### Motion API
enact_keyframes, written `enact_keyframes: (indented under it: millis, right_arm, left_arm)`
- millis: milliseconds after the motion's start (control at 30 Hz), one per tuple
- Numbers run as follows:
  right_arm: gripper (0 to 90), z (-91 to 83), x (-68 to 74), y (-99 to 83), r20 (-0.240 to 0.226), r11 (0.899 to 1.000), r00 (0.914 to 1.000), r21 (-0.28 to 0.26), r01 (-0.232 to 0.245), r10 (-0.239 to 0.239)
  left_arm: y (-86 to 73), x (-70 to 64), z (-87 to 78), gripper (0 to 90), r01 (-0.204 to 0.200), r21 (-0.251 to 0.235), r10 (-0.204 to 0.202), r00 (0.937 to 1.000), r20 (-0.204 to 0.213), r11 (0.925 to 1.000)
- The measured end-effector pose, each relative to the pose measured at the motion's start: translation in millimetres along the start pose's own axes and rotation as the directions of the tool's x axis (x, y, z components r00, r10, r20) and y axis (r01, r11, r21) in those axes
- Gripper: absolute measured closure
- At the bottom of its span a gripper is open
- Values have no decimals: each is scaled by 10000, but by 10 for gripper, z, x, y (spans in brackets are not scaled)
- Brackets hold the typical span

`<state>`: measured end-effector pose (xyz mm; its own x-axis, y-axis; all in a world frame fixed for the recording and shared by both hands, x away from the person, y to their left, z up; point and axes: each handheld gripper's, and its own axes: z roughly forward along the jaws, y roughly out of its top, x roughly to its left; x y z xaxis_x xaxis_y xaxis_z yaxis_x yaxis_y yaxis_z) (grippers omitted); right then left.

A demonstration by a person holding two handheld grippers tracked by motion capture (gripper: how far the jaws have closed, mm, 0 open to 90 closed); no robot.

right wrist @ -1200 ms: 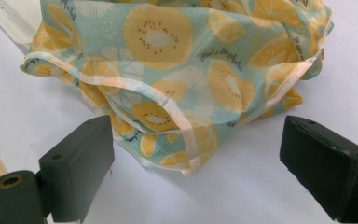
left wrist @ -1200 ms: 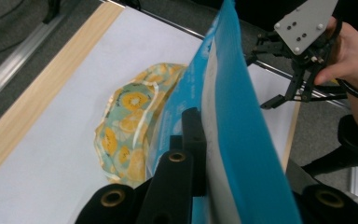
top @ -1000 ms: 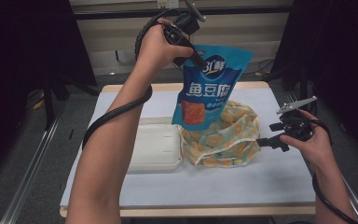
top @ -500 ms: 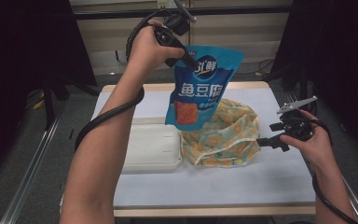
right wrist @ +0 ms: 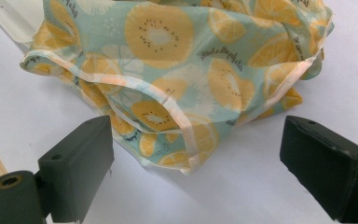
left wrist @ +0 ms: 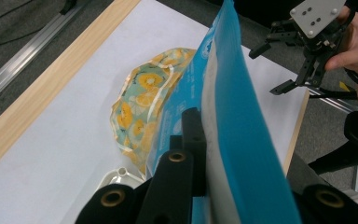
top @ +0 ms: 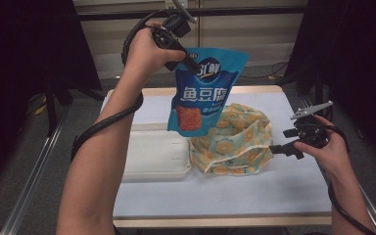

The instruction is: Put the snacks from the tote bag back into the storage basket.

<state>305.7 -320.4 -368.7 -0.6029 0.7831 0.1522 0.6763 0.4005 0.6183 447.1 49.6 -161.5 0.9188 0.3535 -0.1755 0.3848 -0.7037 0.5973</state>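
High view: blue pouch [top: 206, 93] top edge between left gripper [top: 192, 62] jaws.

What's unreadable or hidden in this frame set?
- Fruit-print bag mouth and contents: high view, blue pouch hangs in front.
- Pouch print: left gripper view, seen edge-on.
- White tray far rim: high view, behind the forearm and pouch.
- Right tool tips: right gripper view, cut by the bottom edge.

**Three cameras, one table**

High view looks forward and down over the table [top: 284, 196]. Left gripper view peers down from above; right gripper view sits low and close. All share the fruit-print bag [top: 235, 142] [left wrist: 140, 98] [right wrist: 186, 70].
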Motion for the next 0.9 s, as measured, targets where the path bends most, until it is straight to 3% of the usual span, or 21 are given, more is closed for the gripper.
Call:
enact_keyframes:
  millis: [900]
  right_arm:
    - [91,7,3,3,-13,10000,10000,9,69,-69]
  left_arm:
    - [-294,85,-171,900,371,-96,-374,9988,-309,9993]
